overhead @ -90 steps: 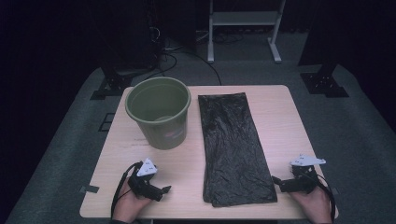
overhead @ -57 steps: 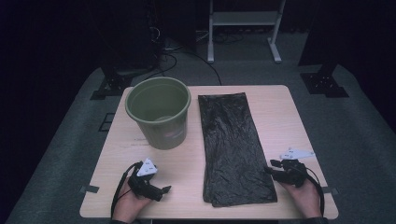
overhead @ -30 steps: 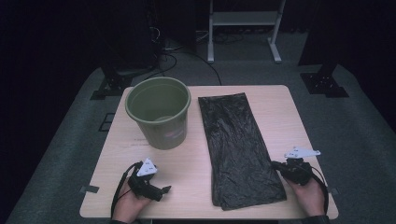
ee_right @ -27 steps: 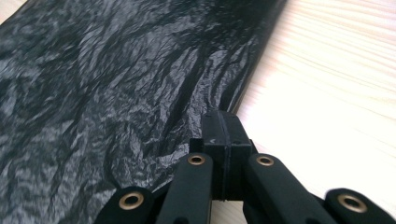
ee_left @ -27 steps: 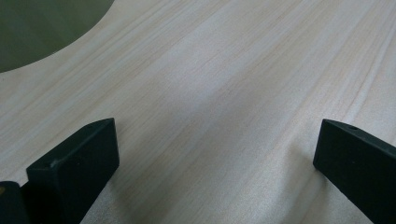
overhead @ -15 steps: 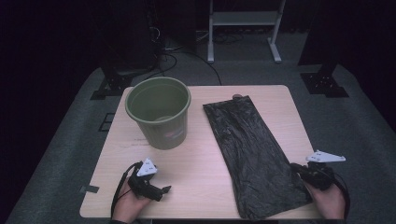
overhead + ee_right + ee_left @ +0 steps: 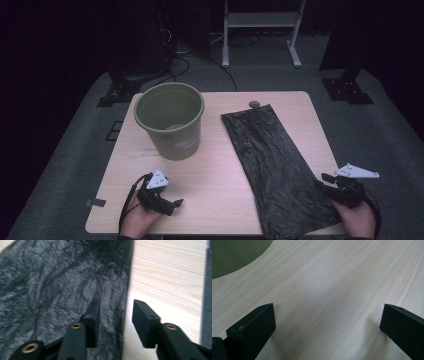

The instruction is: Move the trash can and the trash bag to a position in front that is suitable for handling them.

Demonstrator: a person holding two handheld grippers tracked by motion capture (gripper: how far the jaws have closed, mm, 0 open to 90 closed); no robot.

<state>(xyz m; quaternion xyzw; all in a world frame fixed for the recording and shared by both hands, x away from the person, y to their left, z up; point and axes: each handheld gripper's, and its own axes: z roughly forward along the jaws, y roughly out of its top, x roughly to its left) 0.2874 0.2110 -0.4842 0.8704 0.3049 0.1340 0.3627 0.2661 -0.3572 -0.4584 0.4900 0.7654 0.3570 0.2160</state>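
Observation:
A round green bucket (image 7: 170,120) stands upright on the left half of the wooden table (image 7: 220,185); its wall fills the top left corner of the left gripper view (image 7: 234,255). A flat black plastic bag (image 7: 277,160) lies slanted across the right half, its near end at the front edge. My right gripper (image 7: 322,180) rests at the bag's near right edge. Its jaws have just been opening; in the right gripper view (image 7: 115,312) the bag's (image 7: 50,290) edge runs between them, unpinched. My left gripper (image 7: 175,204) lies at the front left, open (image 7: 327,317) over bare wood.
A small dark round disc (image 7: 254,104) sits at the table's far edge beside the bag's far corner. A strip of tape (image 7: 95,203) marks the front left corner. Behind the table stand a white frame (image 7: 260,30) and black stand feet (image 7: 347,90).
The bag's near end has swung to the right with my right gripper, so the bag now lies slanted. The right jaws have parted. The left hand has stayed still.

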